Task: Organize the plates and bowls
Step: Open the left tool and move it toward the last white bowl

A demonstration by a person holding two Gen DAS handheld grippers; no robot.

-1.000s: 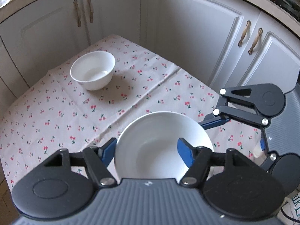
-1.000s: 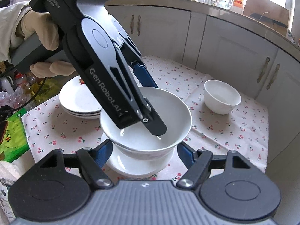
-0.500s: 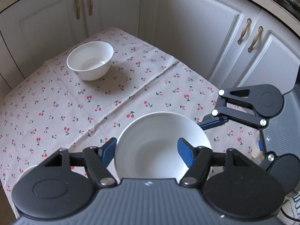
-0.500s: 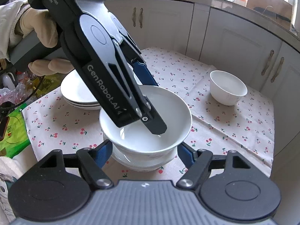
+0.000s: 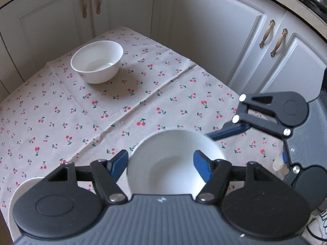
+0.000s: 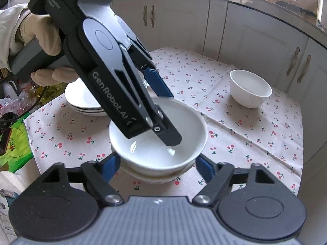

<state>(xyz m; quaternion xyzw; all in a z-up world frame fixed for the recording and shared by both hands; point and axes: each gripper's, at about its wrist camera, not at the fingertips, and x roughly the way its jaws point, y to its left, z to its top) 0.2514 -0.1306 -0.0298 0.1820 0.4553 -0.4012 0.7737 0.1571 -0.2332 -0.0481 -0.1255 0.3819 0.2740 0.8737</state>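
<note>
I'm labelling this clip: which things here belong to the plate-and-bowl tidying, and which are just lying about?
Job:
- large bowl under left gripper
- small bowl
- plate stack
- right gripper

Lying about:
- cherry tablecloth
- green packet
- cabinets
</note>
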